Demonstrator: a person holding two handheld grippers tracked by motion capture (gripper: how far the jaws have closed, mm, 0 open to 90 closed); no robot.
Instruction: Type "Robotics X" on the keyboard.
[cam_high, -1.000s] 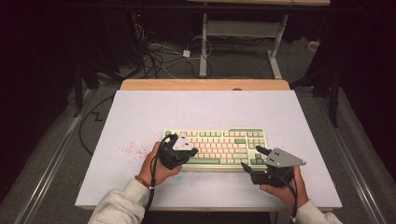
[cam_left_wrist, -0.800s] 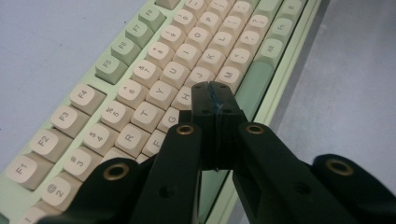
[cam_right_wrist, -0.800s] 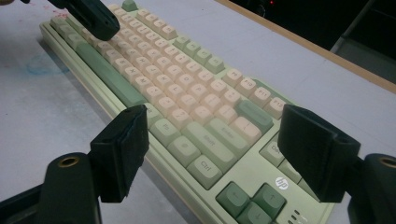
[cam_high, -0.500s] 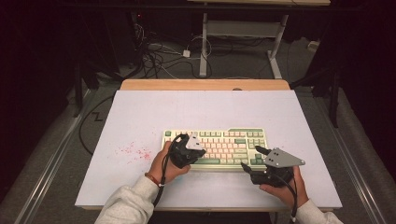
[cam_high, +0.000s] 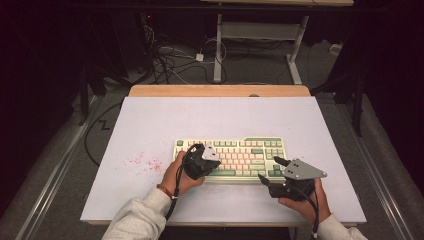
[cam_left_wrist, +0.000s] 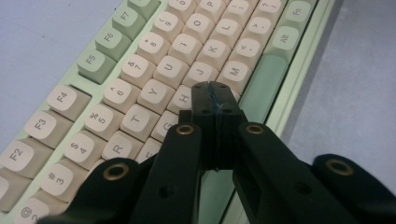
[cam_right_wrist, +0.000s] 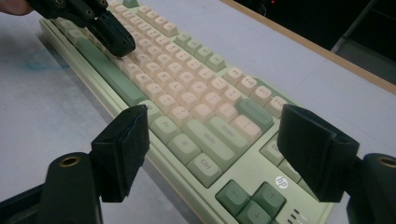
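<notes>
A pale green and cream keyboard (cam_high: 245, 150) lies on the white table top (cam_high: 200, 120), near its front edge. My left gripper (cam_high: 212, 159) is over the keyboard's left half with its jaws shut and nothing between them. In the left gripper view its tips (cam_left_wrist: 215, 91) sit at the keys just below H on the keyboard (cam_left_wrist: 140, 84); I cannot tell whether they touch. My right gripper (cam_high: 270, 170) hovers at the keyboard's front right corner, open and empty. In its own view the right gripper (cam_right_wrist: 219, 149) frames the Ctrl and Shift keys of the keyboard (cam_right_wrist: 196, 93), with the left gripper (cam_right_wrist: 122, 49) farther off.
Faint red specks (cam_high: 142, 162) mark the table left of the keyboard. A wooden strip (cam_high: 220, 90) runs along the table's far edge. Beyond it lie cables (cam_high: 170, 55) on the floor and the legs of a white frame (cam_high: 218, 45).
My left hand has shifted right along the keyboard, from its left end toward the middle keys, with the jaws staying shut. The right gripper has not moved.
</notes>
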